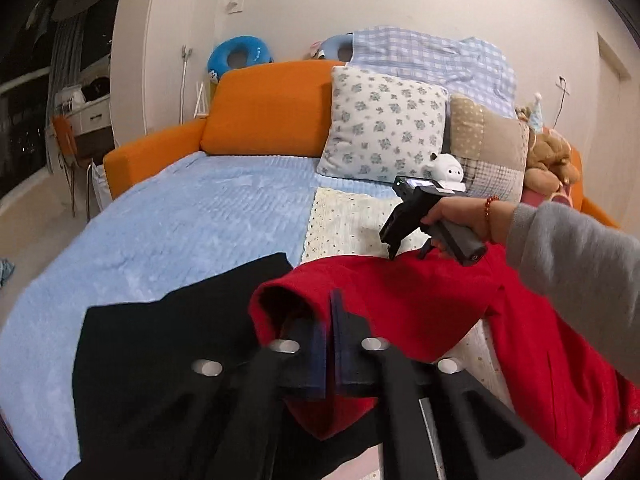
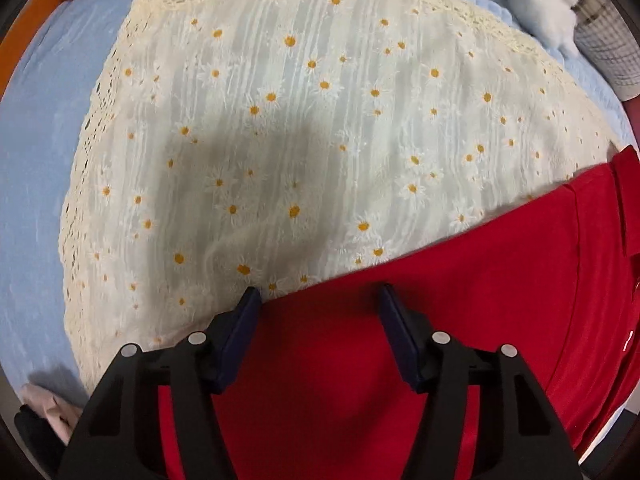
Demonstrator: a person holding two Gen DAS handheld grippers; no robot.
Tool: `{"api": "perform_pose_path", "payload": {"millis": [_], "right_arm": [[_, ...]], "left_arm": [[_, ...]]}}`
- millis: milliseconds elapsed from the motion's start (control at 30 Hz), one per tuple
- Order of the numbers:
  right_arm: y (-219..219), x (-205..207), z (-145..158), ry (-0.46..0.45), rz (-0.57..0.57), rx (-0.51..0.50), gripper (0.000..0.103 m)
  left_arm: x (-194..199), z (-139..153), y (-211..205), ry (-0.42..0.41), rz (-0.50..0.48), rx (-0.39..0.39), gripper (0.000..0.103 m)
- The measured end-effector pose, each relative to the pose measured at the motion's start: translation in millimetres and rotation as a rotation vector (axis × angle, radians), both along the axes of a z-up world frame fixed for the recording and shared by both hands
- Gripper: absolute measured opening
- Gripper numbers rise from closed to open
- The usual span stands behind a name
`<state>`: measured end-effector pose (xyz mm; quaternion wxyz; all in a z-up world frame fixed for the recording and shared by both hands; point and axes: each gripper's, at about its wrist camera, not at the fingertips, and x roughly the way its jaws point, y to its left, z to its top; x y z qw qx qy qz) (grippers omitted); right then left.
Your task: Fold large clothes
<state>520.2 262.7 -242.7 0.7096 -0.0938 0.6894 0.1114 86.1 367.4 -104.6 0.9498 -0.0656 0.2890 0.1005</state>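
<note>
A red garment (image 1: 420,304) lies across the near side of the bed, partly over a cream daisy-print cloth (image 2: 304,120). My left gripper (image 1: 332,312) is shut on the rim of the garment's sleeve opening (image 1: 280,300), and the sleeve is lifted. A hand in a grey sleeve holds my right gripper (image 1: 406,257) pointing down at the garment's far edge. In the right wrist view, the right gripper (image 2: 320,296) stands open just above the red garment (image 2: 360,360). Its left fingertip (image 2: 250,300) is at the cloth's border, and nothing is pinched.
A black garment (image 1: 160,360) lies flat to the left of the red one on the light blue blanket (image 1: 180,220). Cushions (image 1: 384,124), a white plush toy (image 1: 448,170) and a brown teddy (image 1: 548,152) line the orange sofa back (image 1: 268,108).
</note>
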Motion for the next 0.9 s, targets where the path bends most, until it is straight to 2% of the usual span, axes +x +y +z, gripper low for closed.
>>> {"api": "perform_pose_path", "payload": {"millis": [67, 133, 200, 233, 267, 300, 333, 367, 400, 533, 633, 900], "right_arm": [[-3.9, 4.0, 1.2, 0.011, -0.054, 0.035, 0.061], [-6.4, 8.5, 4.9, 0.011, -0.087, 0.086, 0.061], [1.2, 5.3, -0.2, 0.009, -0.042, 0.042, 0.06], [5.5, 3.0, -1.2, -0.006, -0.019, 0.023, 0.059], [10.5, 0.7, -1.7, -0.024, 0.006, 0.008, 0.057], [14.8, -3.5, -1.0, -0.042, 0.037, -0.011, 0.055], [17.3, -6.8, -0.1, -0.046, 0.056, -0.019, 0.05], [19.2, -9.3, 0.7, -0.045, 0.066, -0.017, 0.046], [19.8, -13.1, 2.1, -0.041, 0.09, -0.018, 0.043], [10.3, -26.3, 4.4, -0.021, 0.131, 0.01, 0.028], [-4.6, -36.7, 5.9, -0.009, 0.139, 0.057, 0.009], [-50.5, -29.3, 36.0, -0.004, 0.112, 0.153, 0.005]], "left_arm": [[0.3, -4.7, -1.3, 0.012, 0.002, 0.017, 0.008], [2.1, -7.2, -1.9, 0.015, -0.014, -0.01, 0.008], [6.8, -11.0, -1.5, 0.034, -0.013, 0.002, 0.012], [8.9, -13.1, -1.8, 0.042, -0.005, 0.017, 0.016], [11.4, -16.4, -2.4, 0.055, -0.001, 0.031, 0.025], [12.7, -18.9, -2.4, 0.061, 0.001, 0.028, 0.026], [13.0, -22.6, -1.4, 0.061, -0.002, 0.014, 0.024], [11.9, -24.7, -1.1, 0.06, -0.006, 0.004, 0.011], [10.9, -27.9, -1.0, 0.061, -0.008, -0.002, 0.009], [7.6, -27.5, -3.8, 0.029, -0.025, -0.026, 0.009], [5.9, -17.3, -12.2, 0.012, -0.054, -0.017, 0.009], [-4.2, 10.5, -32.4, -0.013, -0.09, -0.039, 0.009]]}}
